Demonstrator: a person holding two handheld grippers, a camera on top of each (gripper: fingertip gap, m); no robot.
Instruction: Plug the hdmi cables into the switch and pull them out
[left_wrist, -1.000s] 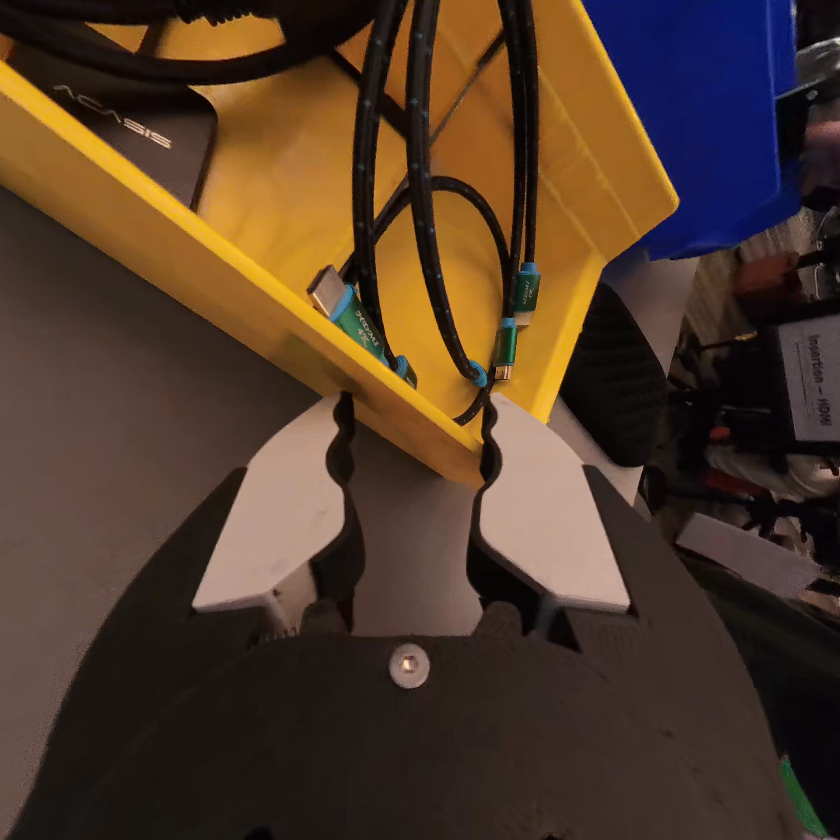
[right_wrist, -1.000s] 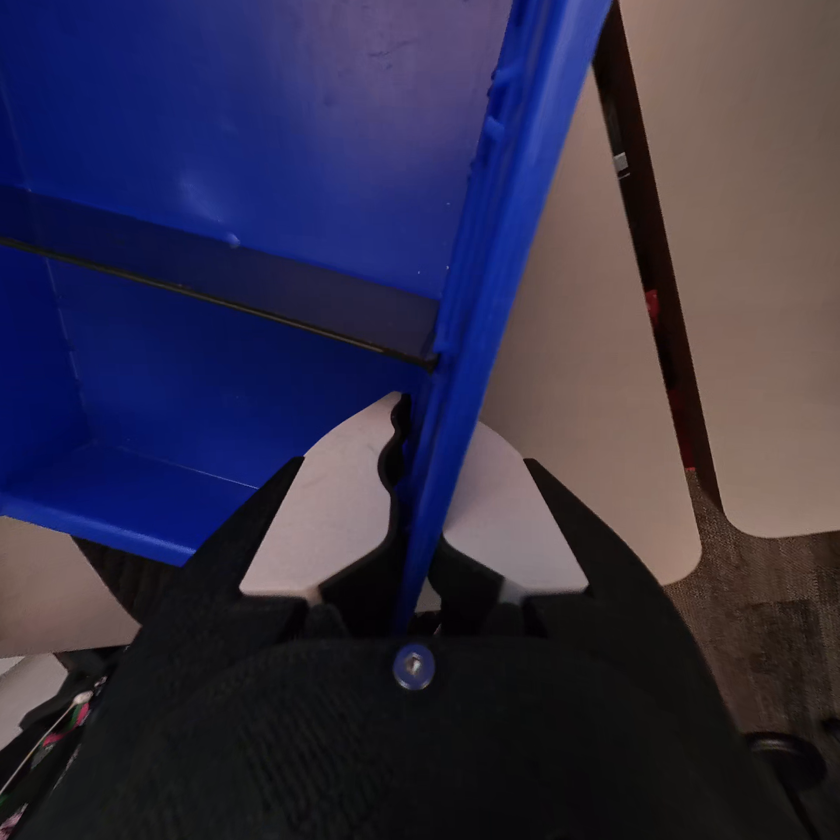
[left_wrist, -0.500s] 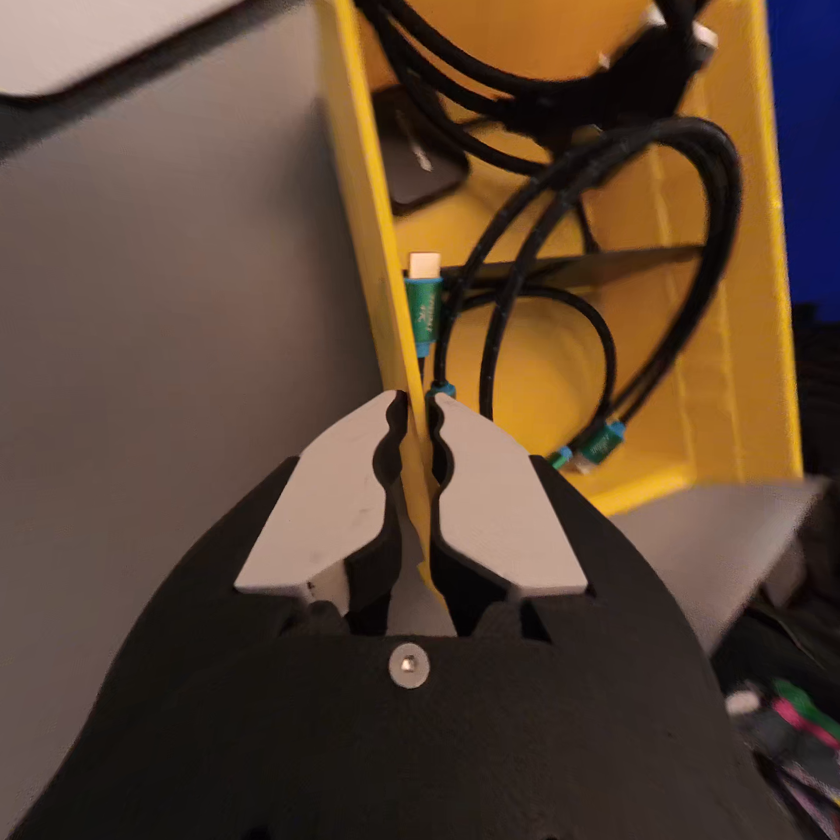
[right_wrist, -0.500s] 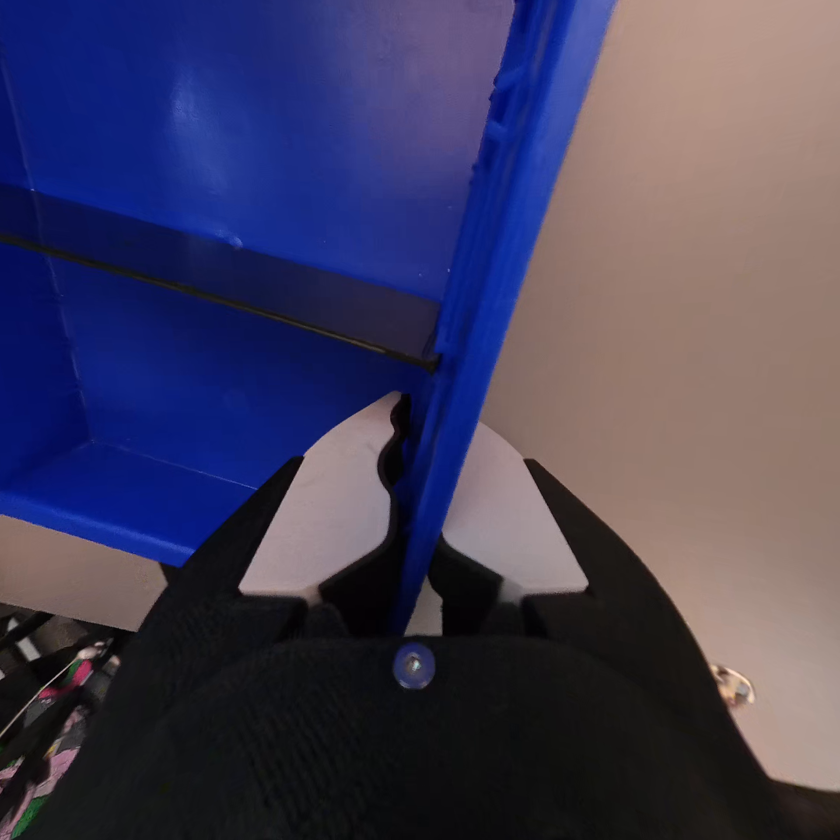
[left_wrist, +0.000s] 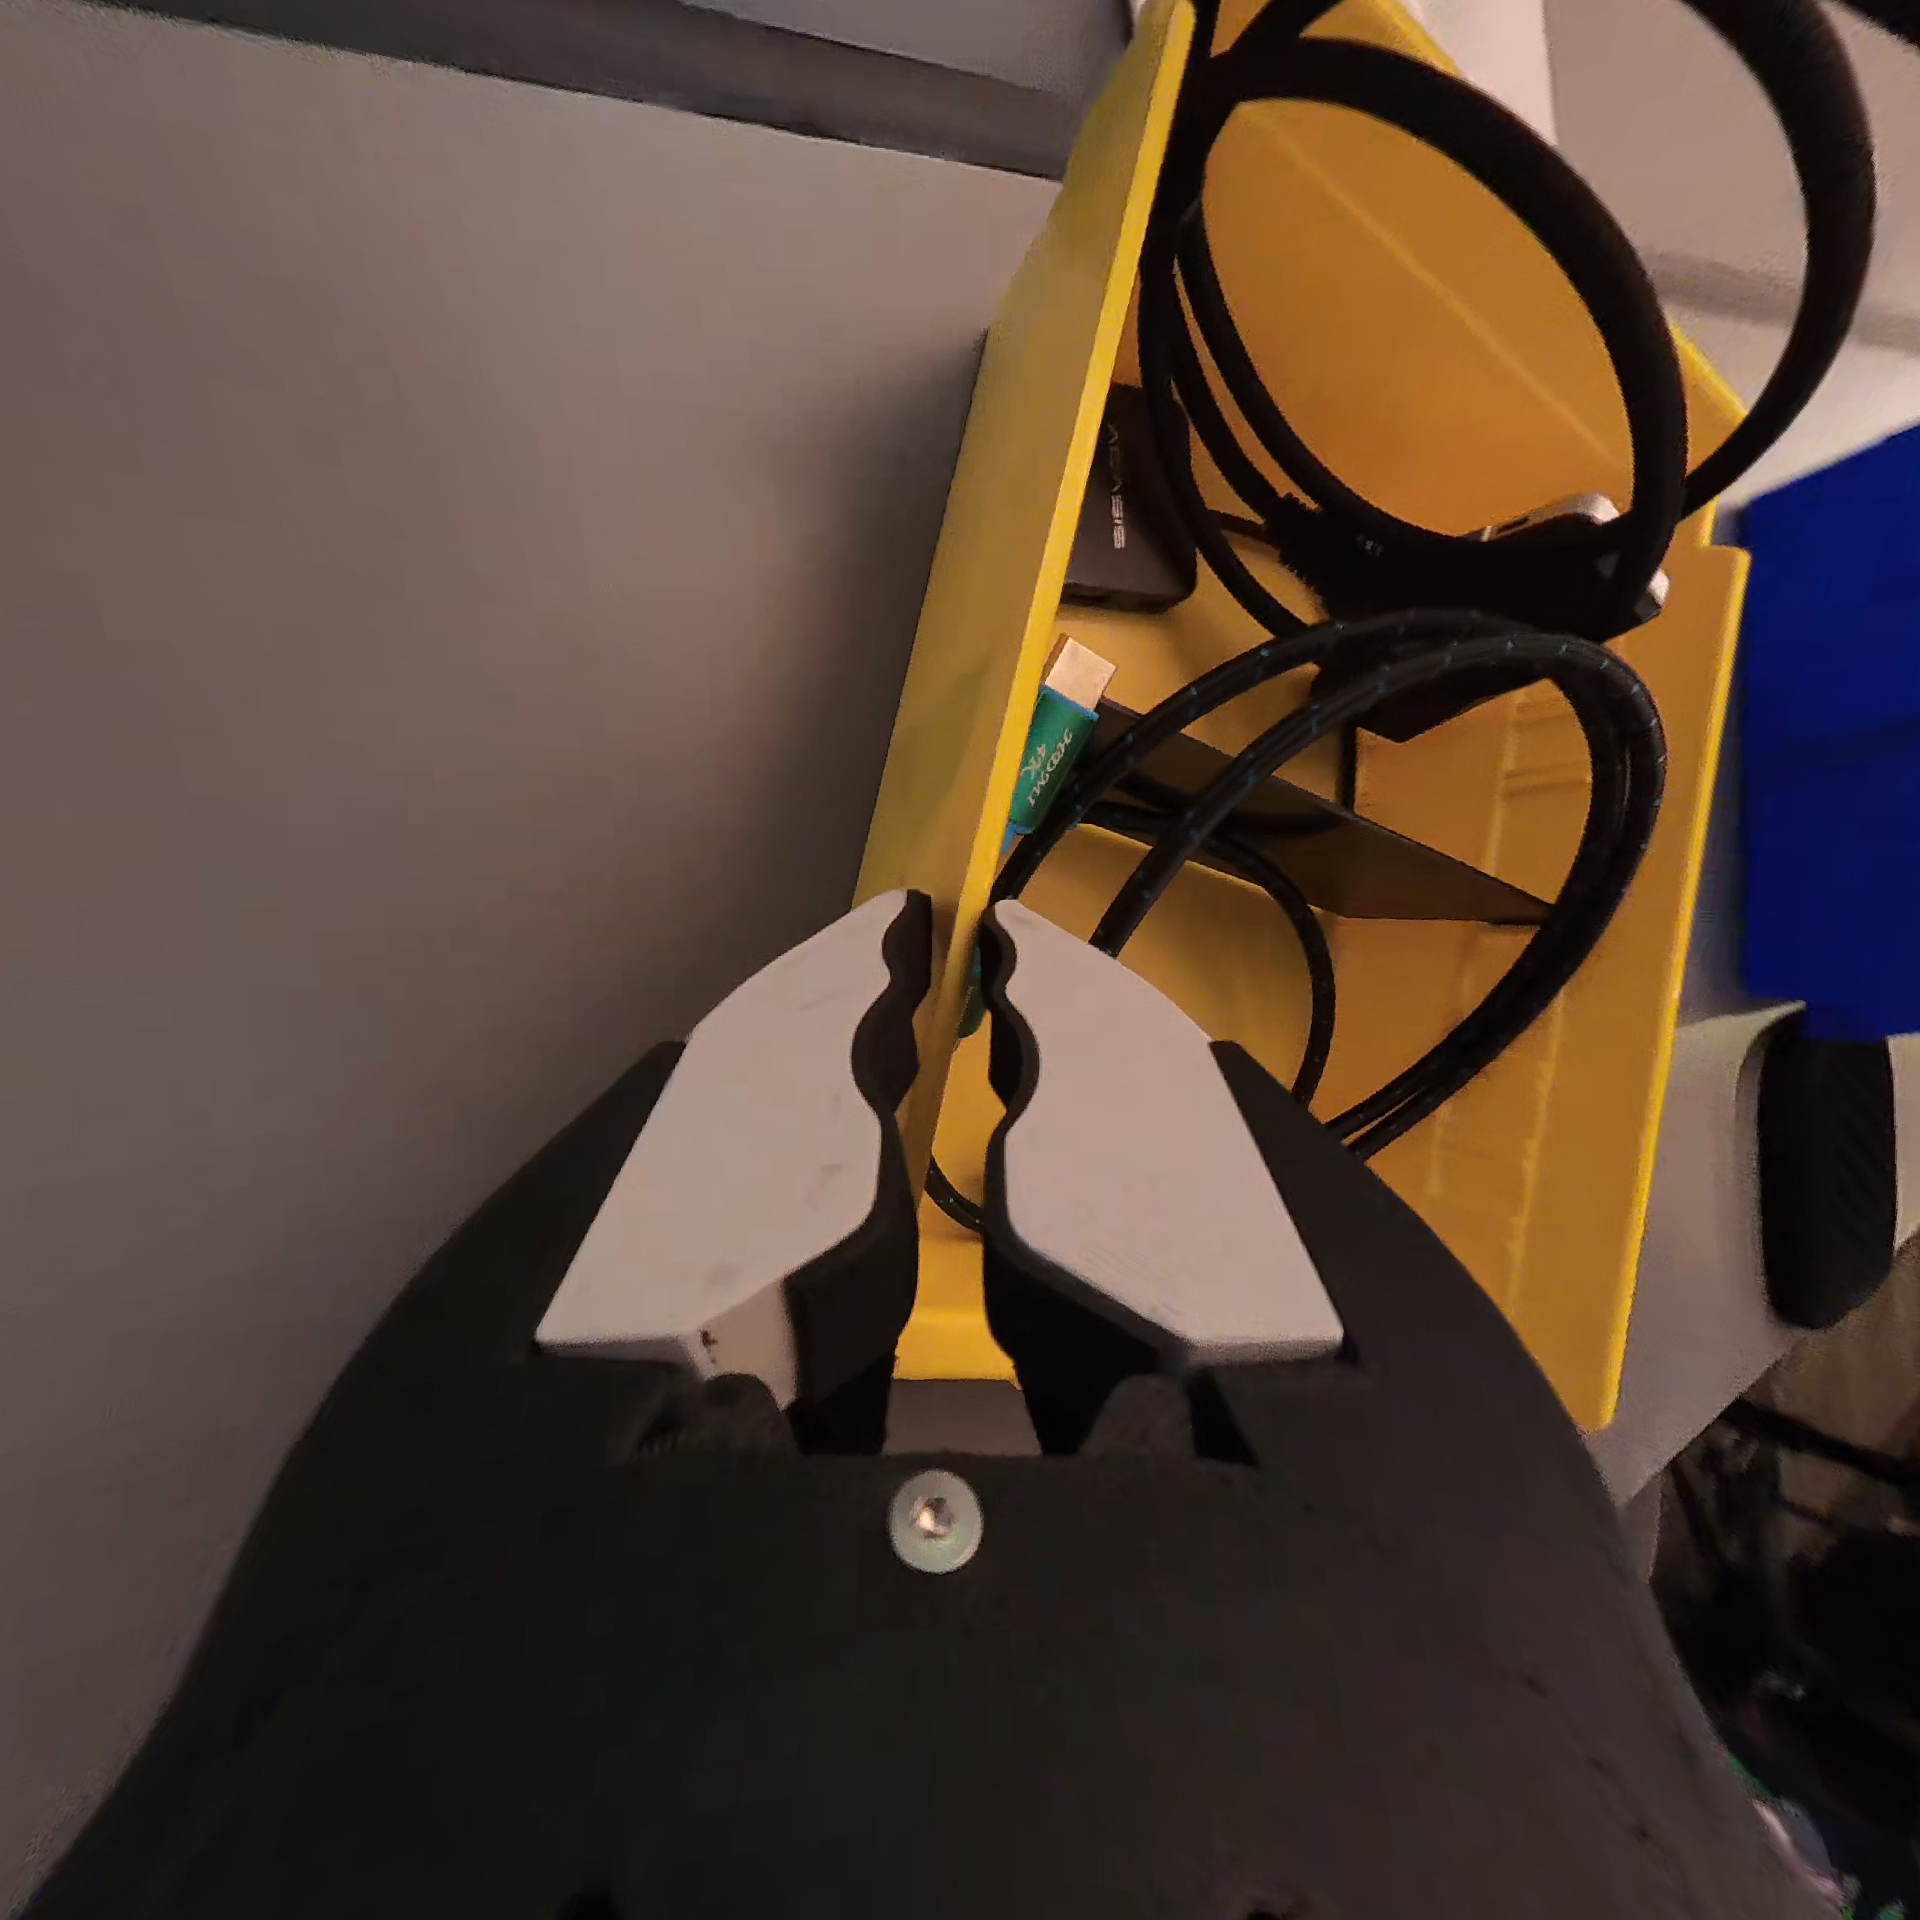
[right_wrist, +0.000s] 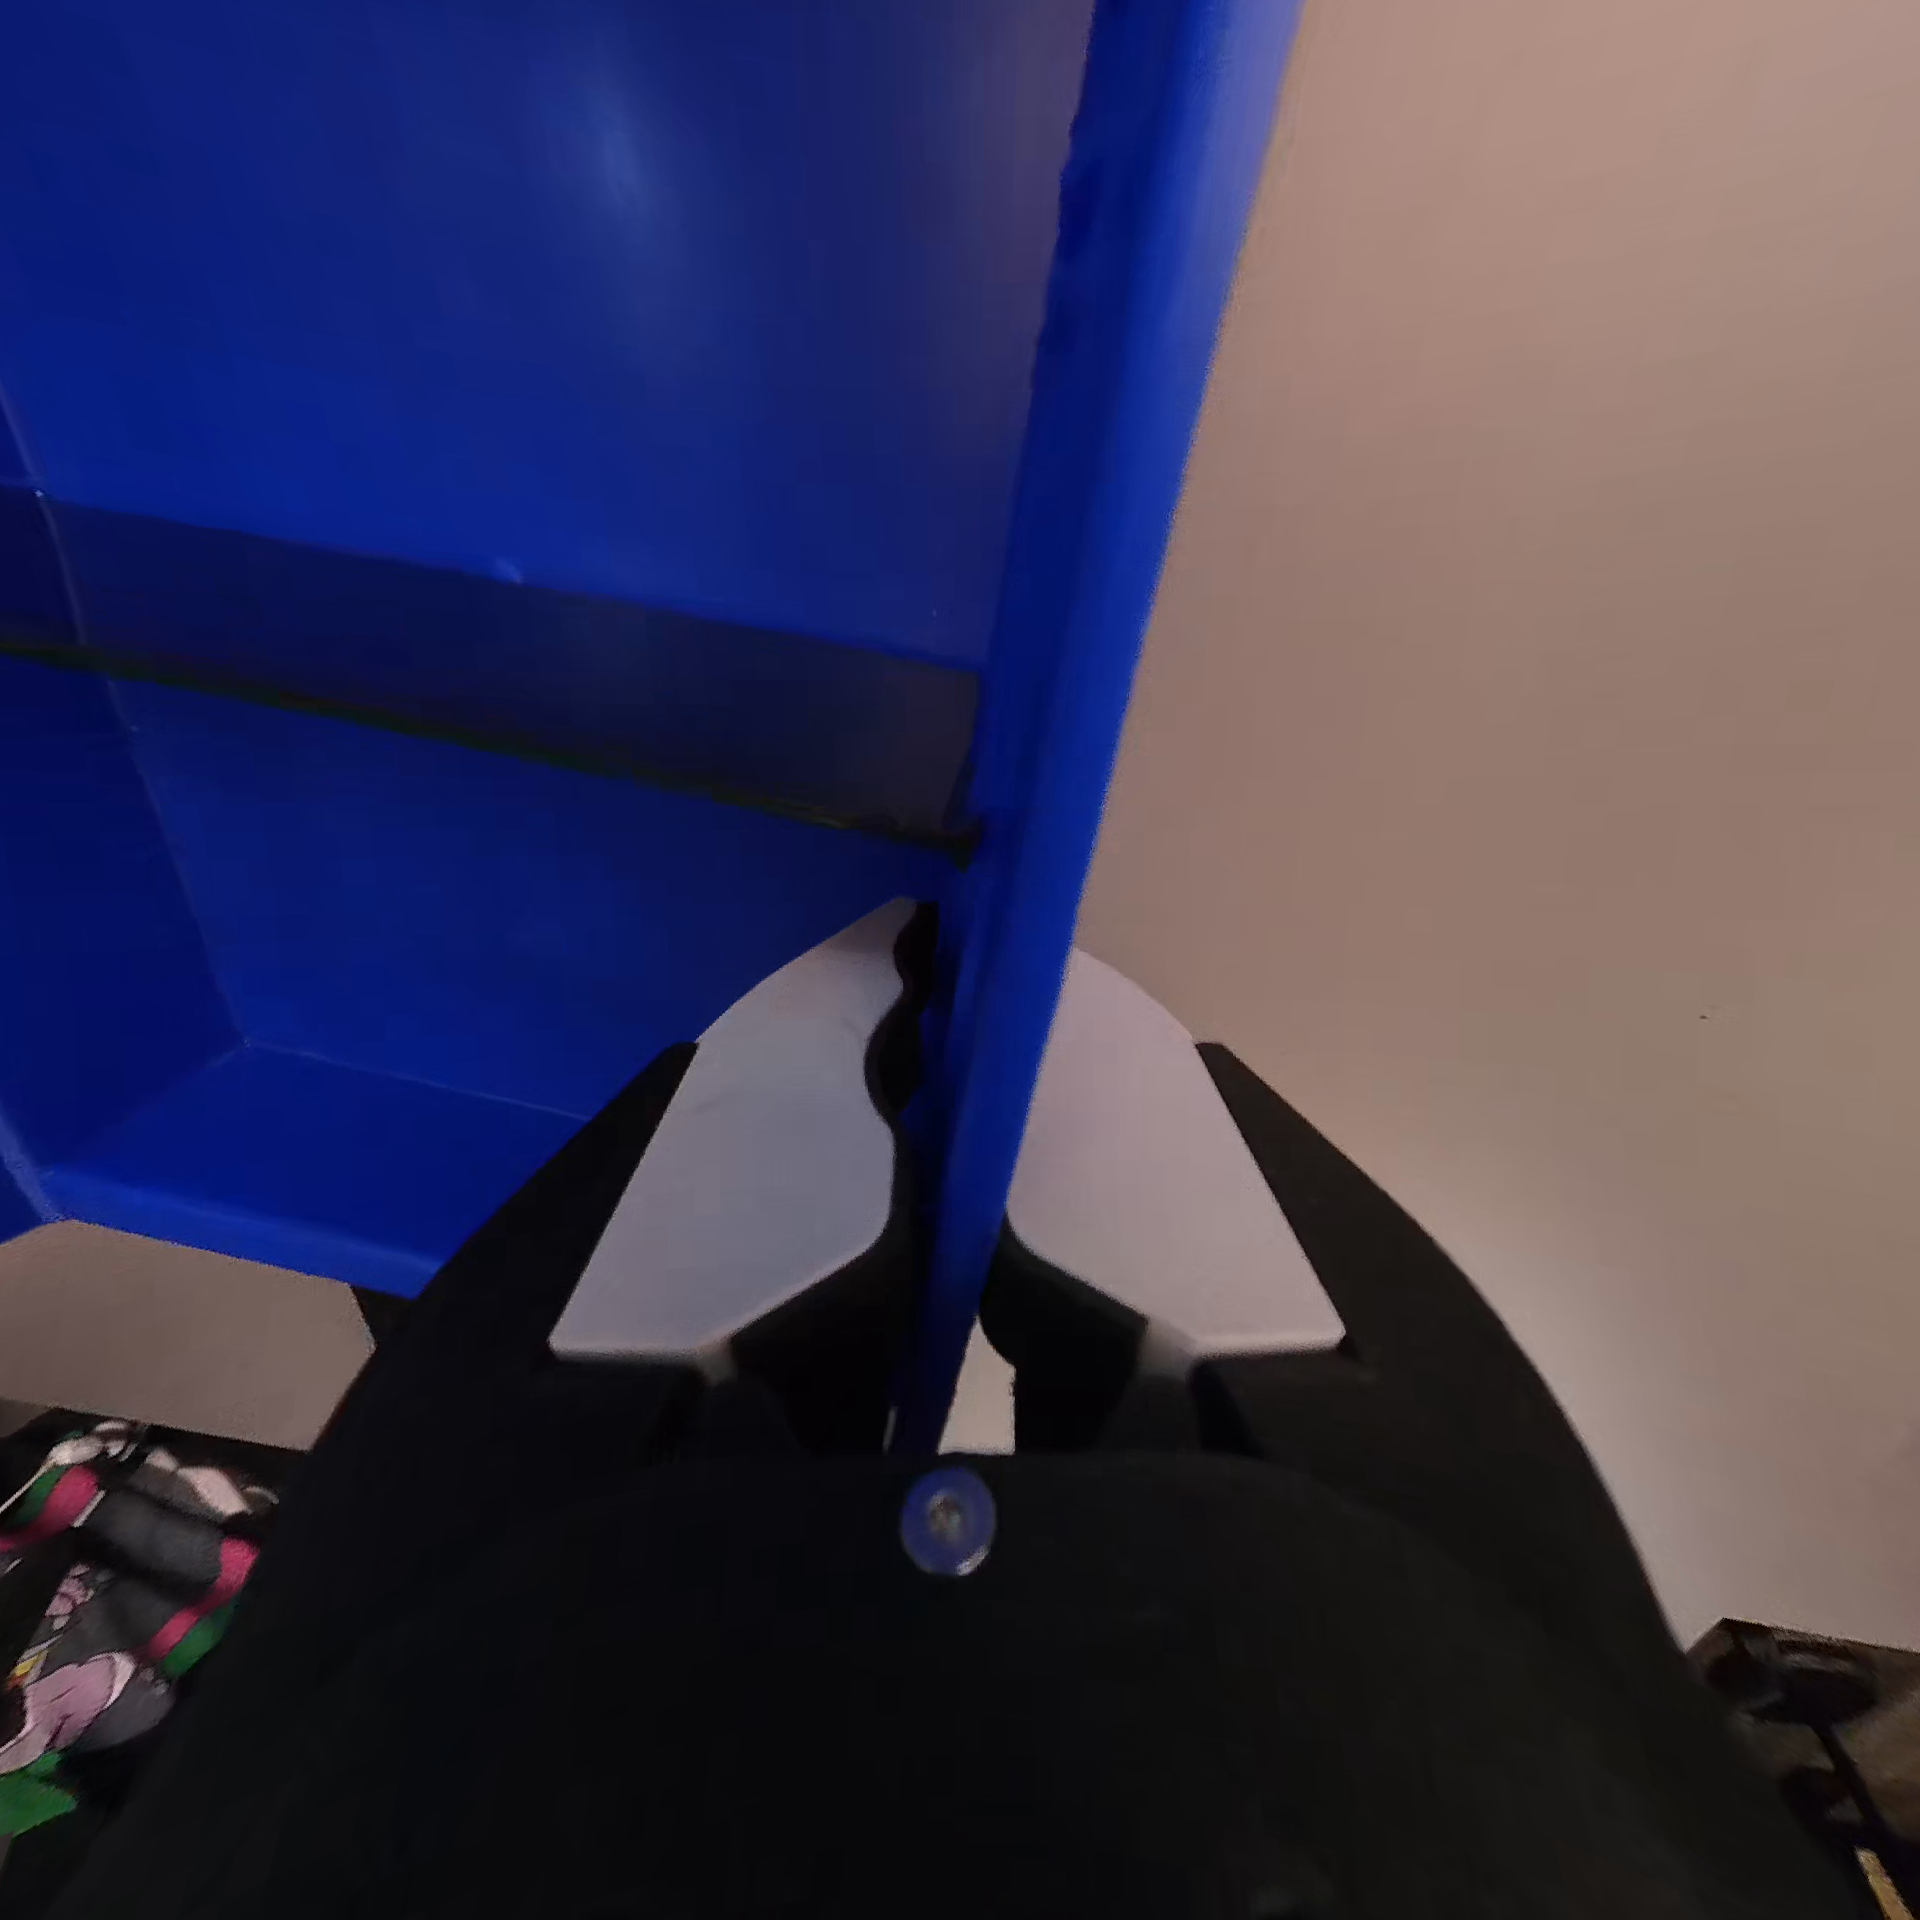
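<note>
My left gripper (left_wrist: 951, 925) is shut on the side wall of a yellow bin (left_wrist: 1049, 499), which hangs tilted over the table. Inside lie the dark grey switch box (left_wrist: 1127, 509), black braided HDMI cables (left_wrist: 1558, 894) with green plugs (left_wrist: 1060, 748), and a thicker black cable coil (left_wrist: 1475, 312). A black divider (left_wrist: 1392, 862) crosses the bin. My right gripper (right_wrist: 987, 935) is shut on the side wall of a blue bin (right_wrist: 1081, 520), which shows nothing inside but a dark divider (right_wrist: 520, 665). The blue bin also shows in the left wrist view (left_wrist: 1829, 727).
A grey table top (left_wrist: 416, 520) lies to the left of the yellow bin. A pale table surface (right_wrist: 1558, 623) lies to the right of the blue bin. A black chair back (left_wrist: 1818, 1174) and floor clutter (right_wrist: 94, 1621) show below the bins.
My left gripper closed on the yellow bin's wall and swung the bin round and up; the cables inside slid. My right gripper kept its hold on the blue bin and moved it over the table.
</note>
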